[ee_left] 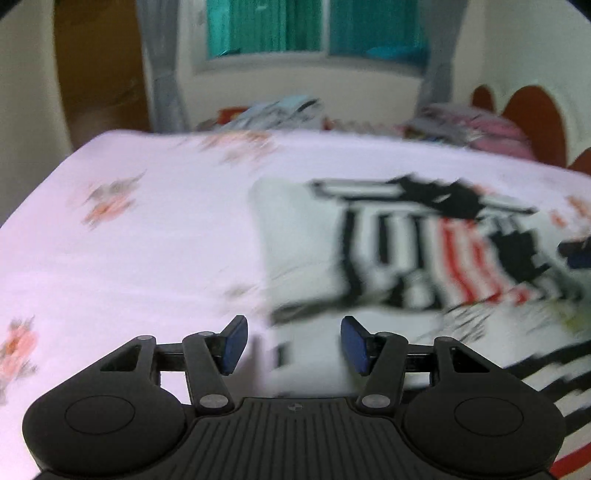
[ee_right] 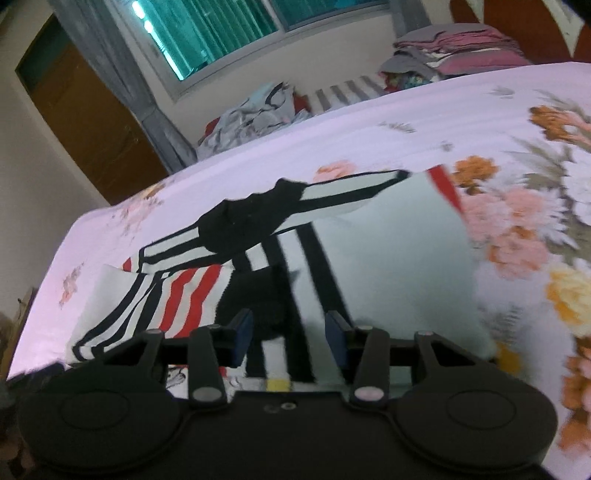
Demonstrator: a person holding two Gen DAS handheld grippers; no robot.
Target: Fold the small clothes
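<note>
A small white garment with black and red stripes and a black collar patch lies partly folded on the pink flowered bedsheet. In the left wrist view, which is motion-blurred, my left gripper hovers over the garment's near left edge, open, with nothing pinched between its blue pads. In the right wrist view the same garment spreads across the sheet. Over its near striped part my right gripper stands open; cloth lies below the gap, and the pads do not press on it.
A loose heap of clothes and a stack of folded pink and grey ones lie at the bed's far edge. Behind them are a window with teal blinds, a brown door and a red headboard.
</note>
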